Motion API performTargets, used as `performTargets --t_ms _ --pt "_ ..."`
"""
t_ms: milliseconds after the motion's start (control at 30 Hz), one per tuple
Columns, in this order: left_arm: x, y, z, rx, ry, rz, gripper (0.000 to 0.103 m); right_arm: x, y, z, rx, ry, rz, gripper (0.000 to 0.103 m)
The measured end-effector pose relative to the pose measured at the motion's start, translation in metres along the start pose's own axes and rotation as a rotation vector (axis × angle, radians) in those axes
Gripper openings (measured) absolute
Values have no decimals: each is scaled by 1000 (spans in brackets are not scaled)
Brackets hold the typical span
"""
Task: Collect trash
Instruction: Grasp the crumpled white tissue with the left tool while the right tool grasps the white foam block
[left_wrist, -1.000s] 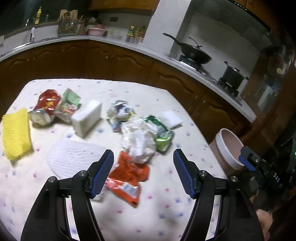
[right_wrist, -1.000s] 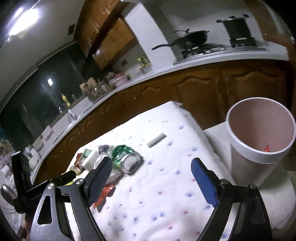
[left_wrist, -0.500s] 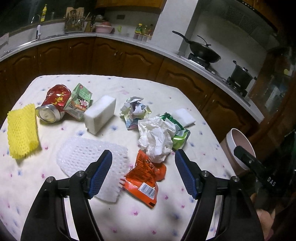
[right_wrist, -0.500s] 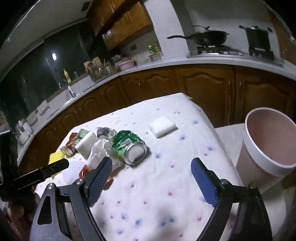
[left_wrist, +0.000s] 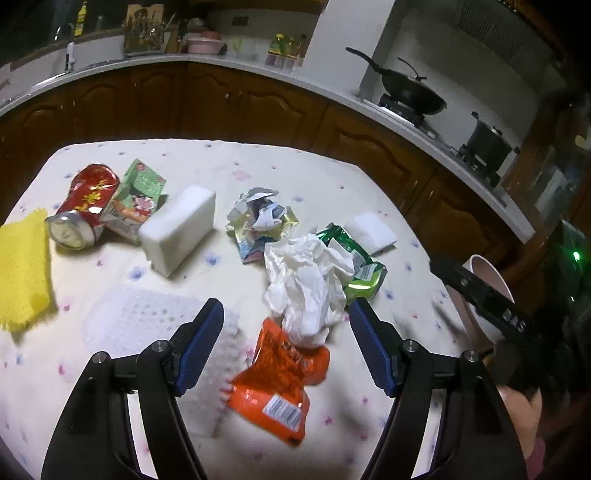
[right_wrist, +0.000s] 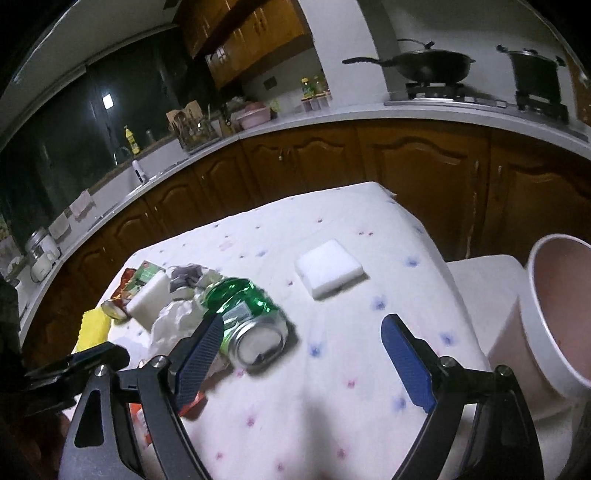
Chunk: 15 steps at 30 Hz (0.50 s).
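Above the orange wrapper (left_wrist: 280, 380), left hand-held gripper (left_wrist: 286, 347) gapes — nothing held.

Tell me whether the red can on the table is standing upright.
No: the red can lies crushed on its side beside a green carton.

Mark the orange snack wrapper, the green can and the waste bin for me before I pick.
orange snack wrapper (left_wrist: 275, 384): left wrist view, middle of the crinkled face.
green can (right_wrist: 245, 312): right wrist view, on its green side wall.
waste bin (right_wrist: 533, 317): right wrist view, on the white rim.
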<state>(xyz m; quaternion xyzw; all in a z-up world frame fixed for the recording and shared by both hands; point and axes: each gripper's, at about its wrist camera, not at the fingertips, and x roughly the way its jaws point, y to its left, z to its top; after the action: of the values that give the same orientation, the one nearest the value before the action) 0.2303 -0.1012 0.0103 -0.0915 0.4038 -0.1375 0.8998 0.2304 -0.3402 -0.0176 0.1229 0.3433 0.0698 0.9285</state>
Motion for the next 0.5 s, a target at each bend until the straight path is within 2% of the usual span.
performTargets --t_ms 133,367,400,500 --pt "15 -3 9 10 15 19 72 28 -8 17 -9 32 10 88" --pt "38 -4 14 4 57 7 71 73 -15 32 -52 94 -9 86" --pt "40 -5 14 6 60 7 69 78 -16 33 -60 105 -3 83" --pt "50 -4 14 5 84 -8 52 93 -16 35 -79 146 6 74"
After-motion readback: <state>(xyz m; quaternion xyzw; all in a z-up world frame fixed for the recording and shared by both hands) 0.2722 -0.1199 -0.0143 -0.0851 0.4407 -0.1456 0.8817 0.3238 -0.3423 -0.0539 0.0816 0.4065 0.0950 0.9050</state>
